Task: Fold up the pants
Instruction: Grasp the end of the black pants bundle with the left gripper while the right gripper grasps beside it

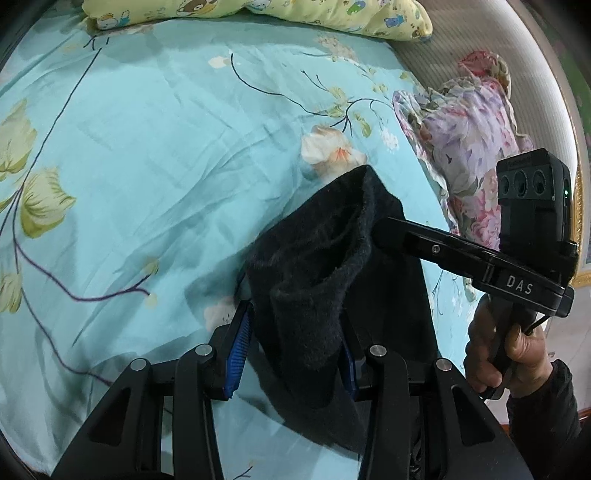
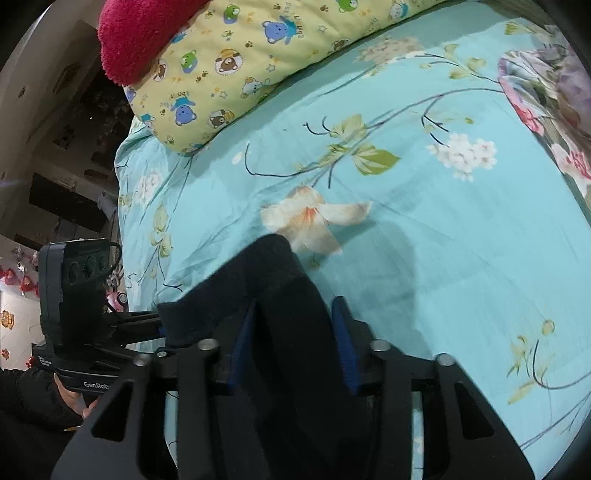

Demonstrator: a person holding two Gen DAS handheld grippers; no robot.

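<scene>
The dark fuzzy pants (image 1: 317,266) hang bunched above the turquoise floral bed sheet (image 1: 147,147). My left gripper (image 1: 295,332) has a thick fold of the fabric between its blue pads (image 1: 240,347), and they press on it. From the right, my right gripper (image 1: 384,232) pinches the upper edge of the same cloth, with a hand (image 1: 509,347) on its handle. In the right wrist view the pants (image 2: 273,266) fill the gap of my right gripper (image 2: 295,306), which is shut on them. My left gripper (image 2: 159,325) grips the cloth's left end there.
A yellow cartoon-print pillow (image 2: 236,62) lies along the far side of the bed, with a red fluffy item (image 2: 140,33) on it. Crumpled purple floral bedding (image 1: 469,147) sits at the right. The bed's edge (image 2: 122,221) drops off at the left.
</scene>
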